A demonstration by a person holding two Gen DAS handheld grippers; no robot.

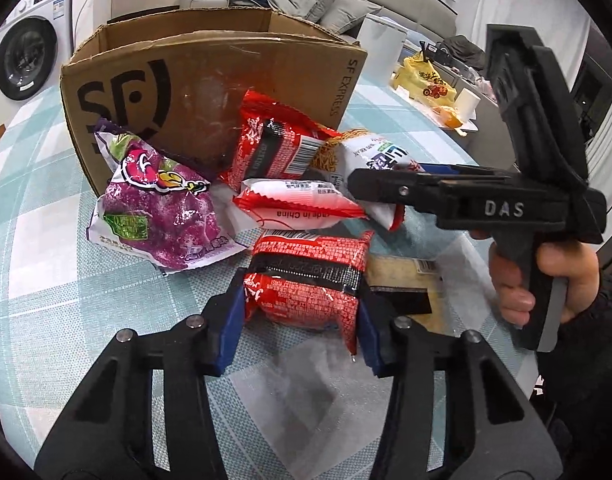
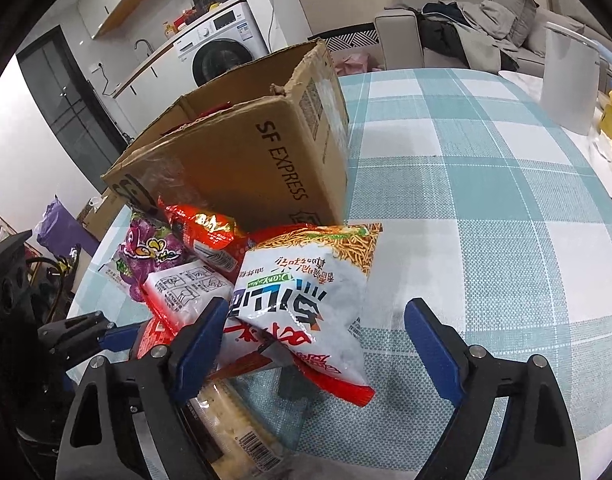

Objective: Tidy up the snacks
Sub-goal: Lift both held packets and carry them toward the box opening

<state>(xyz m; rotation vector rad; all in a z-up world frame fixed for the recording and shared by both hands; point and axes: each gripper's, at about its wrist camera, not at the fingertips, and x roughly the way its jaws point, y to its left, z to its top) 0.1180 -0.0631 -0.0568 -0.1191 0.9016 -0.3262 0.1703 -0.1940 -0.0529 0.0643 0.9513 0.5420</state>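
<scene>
The left gripper (image 1: pixel 300 320) pinches the red noodle packet (image 1: pixel 306 276) across its long axis, in front of the SF Express box (image 1: pixel 210 92). The right gripper (image 2: pixel 313 340) is spread wide, with the white noodle-snack bag (image 2: pixel 306 296) lying between its fingers, nearer the left one, also just in front of the box.

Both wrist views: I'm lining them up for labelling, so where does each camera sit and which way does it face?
Left wrist: behind the left tool, facing the cardboard box; its pads flank a red packet; the right tool and hand show.
Right wrist: behind the open right tool, facing the box over a white noodle bag.
Shared: box, purple bag.
</scene>
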